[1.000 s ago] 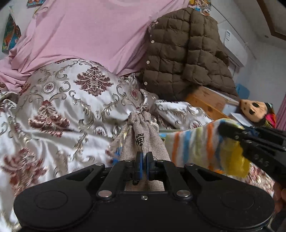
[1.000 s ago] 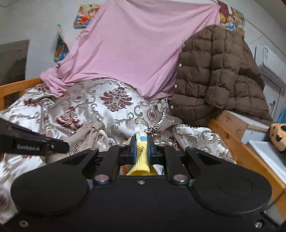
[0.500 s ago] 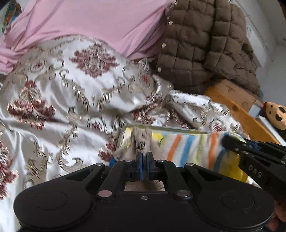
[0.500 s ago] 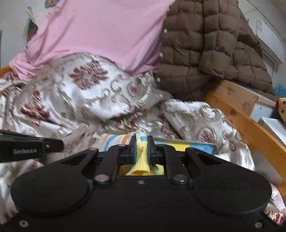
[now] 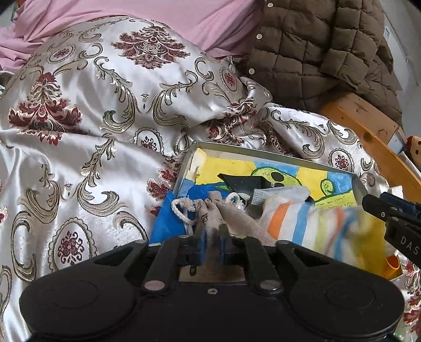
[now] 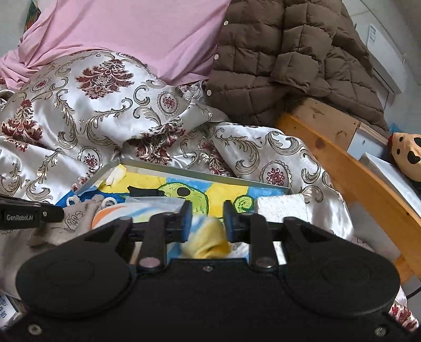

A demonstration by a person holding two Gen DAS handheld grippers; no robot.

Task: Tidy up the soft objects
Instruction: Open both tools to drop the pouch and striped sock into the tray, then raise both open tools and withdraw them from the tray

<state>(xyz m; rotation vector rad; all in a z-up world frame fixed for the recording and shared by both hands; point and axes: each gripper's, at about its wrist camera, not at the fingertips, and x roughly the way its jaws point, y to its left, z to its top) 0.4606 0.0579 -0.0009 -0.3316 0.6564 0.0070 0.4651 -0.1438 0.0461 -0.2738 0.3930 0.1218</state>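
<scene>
A shallow metal tray (image 5: pixel 263 154) lined with a bright child's drawing lies on the bed. My left gripper (image 5: pixel 211 242) is over its near left corner and its jaws are opening. A beige drawstring pouch (image 5: pixel 210 213) slips, blurred, between the blue pads. Beside it a striped cloth (image 5: pixel 294 218) sags into the tray. Its yellow end (image 6: pixel 208 239) hangs loose between the pads of my right gripper (image 6: pixel 206 221), whose jaws are opening too. Each gripper shows in the other's view: the right gripper (image 5: pixel 379 207), the left gripper (image 6: pixel 52 214).
A patterned satin quilt (image 5: pixel 92 105) covers the bed, with a pink sheet (image 5: pixel 131 13) behind. A brown quilted jacket (image 5: pixel 315 52) is heaped over the wooden bed frame (image 5: pixel 368 134). A white folded towel (image 6: pixel 281 207) and a black item (image 5: pixel 244 181) lie in the tray. A plush toy (image 6: pixel 407 155) sits at the right.
Both grippers came down and forward to the tray with pouch and striped cloth. Both sets of jaws, shut before, have parted and the two soft things are dropping.
</scene>
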